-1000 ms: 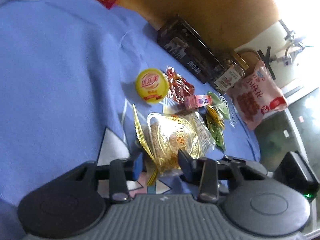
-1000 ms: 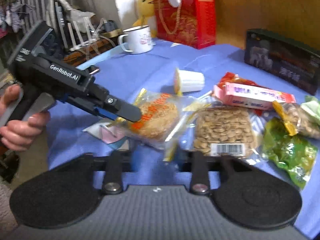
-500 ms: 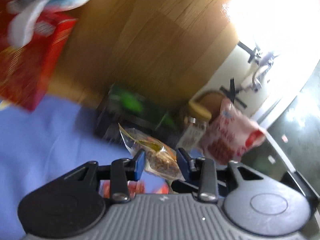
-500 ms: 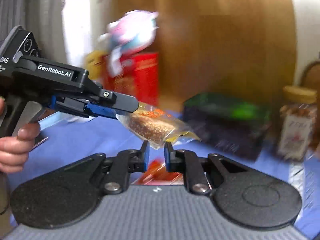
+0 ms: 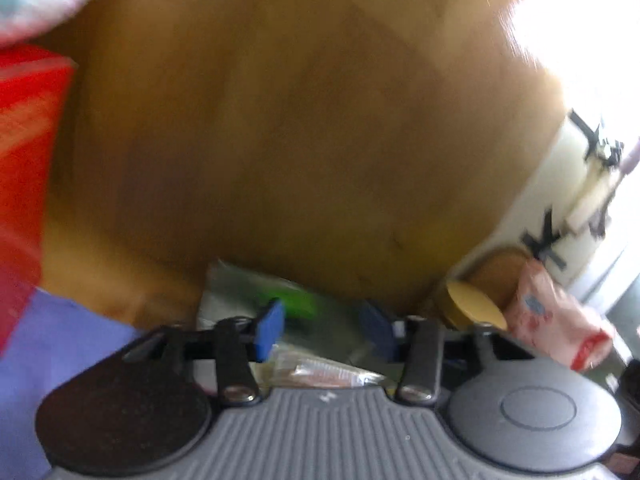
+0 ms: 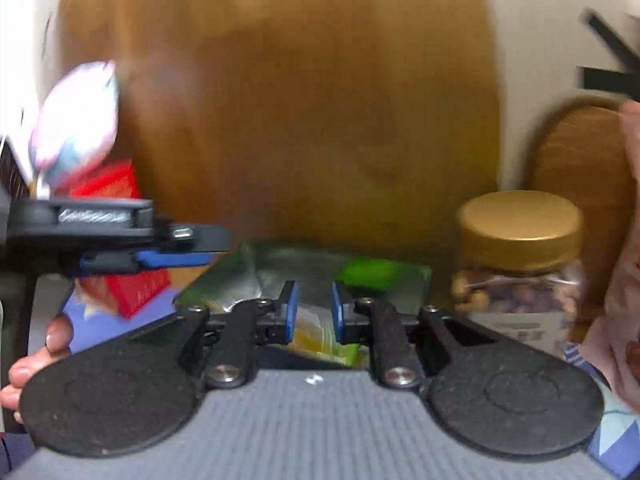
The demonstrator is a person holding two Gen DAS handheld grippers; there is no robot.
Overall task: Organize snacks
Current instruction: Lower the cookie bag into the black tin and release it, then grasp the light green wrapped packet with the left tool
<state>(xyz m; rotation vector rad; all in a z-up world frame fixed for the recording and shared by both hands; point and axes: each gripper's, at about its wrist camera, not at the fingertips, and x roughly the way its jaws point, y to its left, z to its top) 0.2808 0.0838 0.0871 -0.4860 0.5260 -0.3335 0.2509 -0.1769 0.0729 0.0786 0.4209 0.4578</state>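
The clear packet [image 5: 324,370] shows low in the left wrist view, between the bases of the left gripper's [image 5: 324,332] fingers. Its crimped edge points right and sits below the blue pads [image 5: 271,330]. The jaws stand wide apart, but blur hides whether either pad touches the film, so I cannot tell if it is gripped.

In the right wrist view, a yellow packet [image 6: 316,338] with a green edge fills the narrow gap of the right gripper [image 6: 313,312] and hangs just below it. The pads [image 6: 290,312] stand close on either side of it. Whether they pinch it cannot be told, nor whether this is the same packet.

Just behind both grippers lies a dark box [image 6: 304,268] with a green patch. Its near corner is close to the right fingertips and its far edge lies against the wood panel [image 6: 312,120]. The left gripper [image 6: 176,258] reaches in level from the left with its tips at the box's left corner, and the holding hand [image 6: 36,364] is below it.

To the right a jar [image 6: 520,264] with a gold lid stands near the box, and a pink bag [image 6: 624,300] crowds its far side. To the left a red bag [image 6: 132,280] stands on the blue cloth [image 6: 100,328]. A strip of cloth lies bare between the bag and the box.
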